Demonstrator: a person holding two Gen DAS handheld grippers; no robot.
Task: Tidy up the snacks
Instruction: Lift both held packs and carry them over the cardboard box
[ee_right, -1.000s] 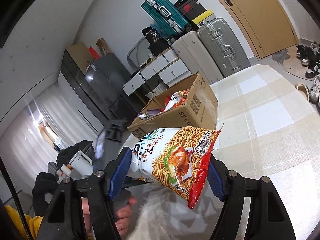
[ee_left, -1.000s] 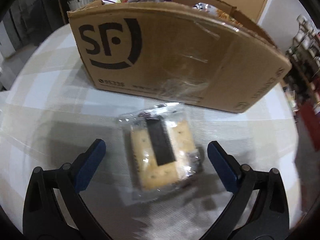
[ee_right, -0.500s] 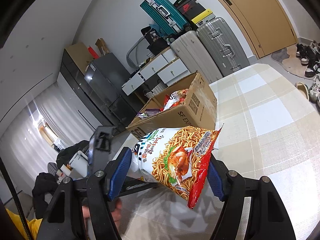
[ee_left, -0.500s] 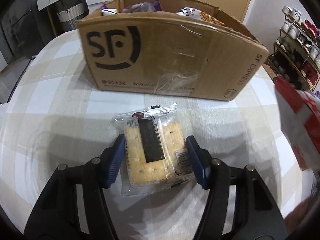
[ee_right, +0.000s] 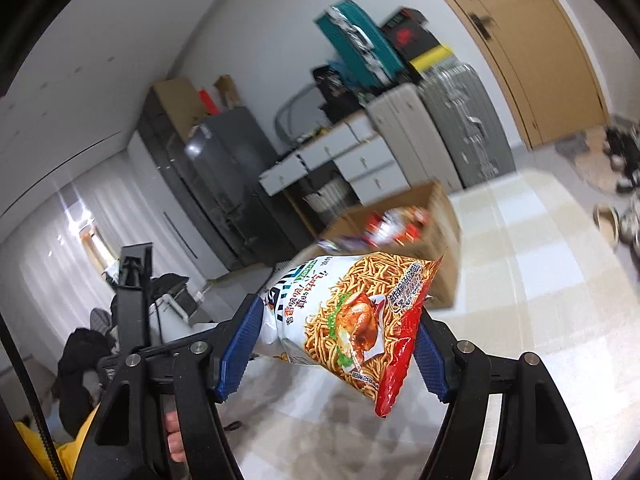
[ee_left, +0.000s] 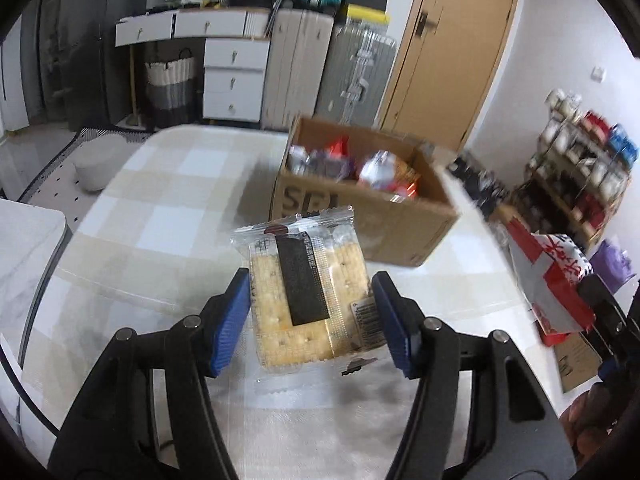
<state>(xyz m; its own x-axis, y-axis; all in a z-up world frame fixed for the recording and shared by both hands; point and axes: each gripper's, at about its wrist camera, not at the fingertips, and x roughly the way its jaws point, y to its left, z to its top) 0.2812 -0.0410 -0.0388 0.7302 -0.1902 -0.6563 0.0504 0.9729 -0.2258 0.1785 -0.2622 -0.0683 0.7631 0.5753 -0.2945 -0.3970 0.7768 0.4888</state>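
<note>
**Both grippers loaded: cracker pack left, noodle bag right**

Left wrist view. The cracker pack (ee_left: 308, 300) sits at frame centre, clamped between the blue ribbed pads of the left gripper (ee_left: 311, 316) and held clear above the table (ee_left: 168, 216). The wrapper is clear plastic with crimped, serrated end seals. It shows square, pale, dimpled crackers, a black rectangular label strip down the middle and a barcode at the lower right corner. The writing on the strip is too small to read.

The box (ee_left: 372, 200) stands on the table just above the pack, at centre right of the frame. It is brown corrugated cardboard, open at the top, with large black letters "SF" partly visible on its near face. Several snack bags in red, silver and purple foil lie inside it. The table carries a cloth in a beige and white check.

Right wrist view. The noodle bag (ee_right: 352, 320) is at lower centre, gripped at both sides by the right gripper (ee_right: 332, 340) and held tilted in the air. It is glossy film, white at the left and red at the right edge, printed with fried noodle sticks, a roast chicken and Chinese characters. The same bag shows at the right edge of the left wrist view. The box appears blurred behind the bag, at centre right.
</note>
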